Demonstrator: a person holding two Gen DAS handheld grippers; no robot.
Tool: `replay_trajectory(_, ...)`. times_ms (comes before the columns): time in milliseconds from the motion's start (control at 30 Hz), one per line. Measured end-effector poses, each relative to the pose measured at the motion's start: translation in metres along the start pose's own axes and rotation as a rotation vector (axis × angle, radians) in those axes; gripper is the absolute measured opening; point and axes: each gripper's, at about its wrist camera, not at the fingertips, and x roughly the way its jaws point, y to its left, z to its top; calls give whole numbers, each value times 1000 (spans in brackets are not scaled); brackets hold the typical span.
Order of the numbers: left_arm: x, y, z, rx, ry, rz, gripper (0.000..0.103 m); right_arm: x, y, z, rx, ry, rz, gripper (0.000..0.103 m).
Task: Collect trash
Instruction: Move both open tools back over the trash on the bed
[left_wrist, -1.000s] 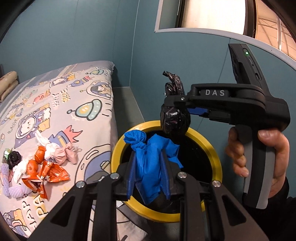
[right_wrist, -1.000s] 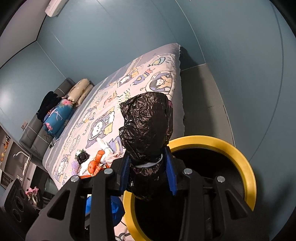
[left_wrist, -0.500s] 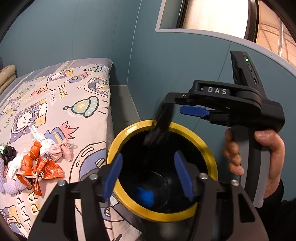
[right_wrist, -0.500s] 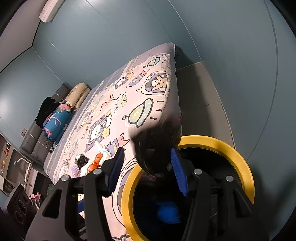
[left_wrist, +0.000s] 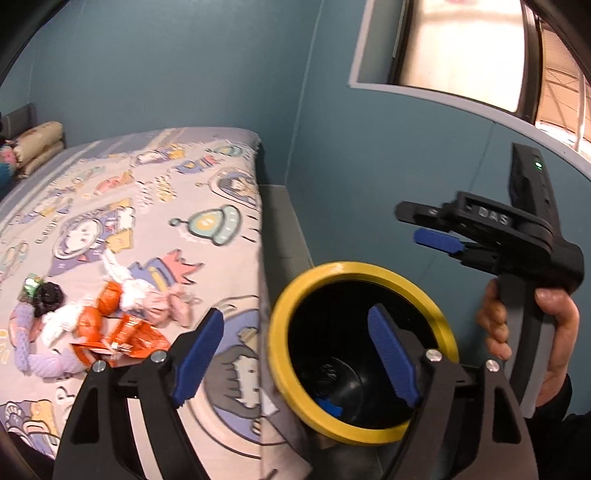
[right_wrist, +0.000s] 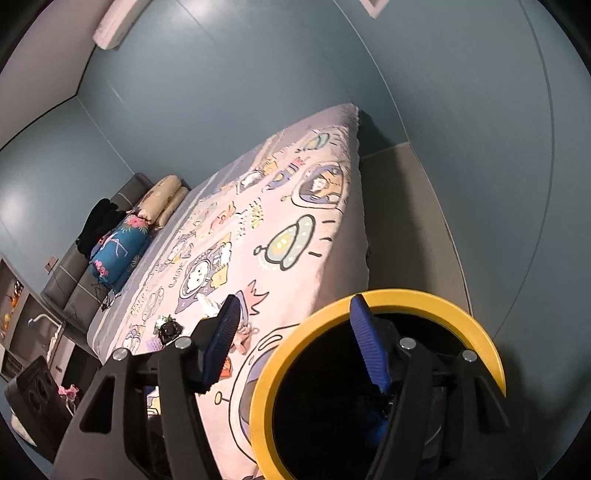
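A black trash bin with a yellow rim (left_wrist: 439, 314) stands beside the bed; it also shows in the right wrist view (right_wrist: 443, 301). A blue scrap (left_wrist: 330, 404) and a crumpled black bag (left_wrist: 327, 371) lie in its bottom. My left gripper (left_wrist: 295, 354) is open and empty above the bin's left rim. My right gripper (right_wrist: 293, 343) is open and empty over the bin; it shows from outside in the left wrist view (left_wrist: 436, 238). A trash pile lies on the bed: orange wrappers (left_wrist: 122, 332), white and pink wads (left_wrist: 147, 299), a black lump (left_wrist: 48, 295), purple foam net (left_wrist: 48, 363).
The bed with a cartoon-print sheet (left_wrist: 155, 206) fills the left side. A grey floor strip (left_wrist: 286, 229) runs between bed and blue wall. Pillows and a sofa (right_wrist: 122, 236) sit at the bed's far end. A window (left_wrist: 461, 48) is above right.
Both grippers opened: the blue piece left my left gripper and the black bag left my right gripper, both falling into the bin. Both grippers then shifted left toward the bed.
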Motion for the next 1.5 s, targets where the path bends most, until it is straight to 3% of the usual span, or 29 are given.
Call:
replay_trajectory(333,-26,51,2,-60,-56,124,90,13,56,-8,-152,21,89,65)
replay_trajectory(733,-78,154,10,-198,-147,338,95,54,127,-23,-288,110,141,70)
replay_trajectory(1167,-87,258,-18,-328,-97,553,95,113,179,-56,-386,220,198,73)
replay_trajectory(1500,-68,316,-45,-399,-38,594,95,170,205,-92,-410,330,199,73)
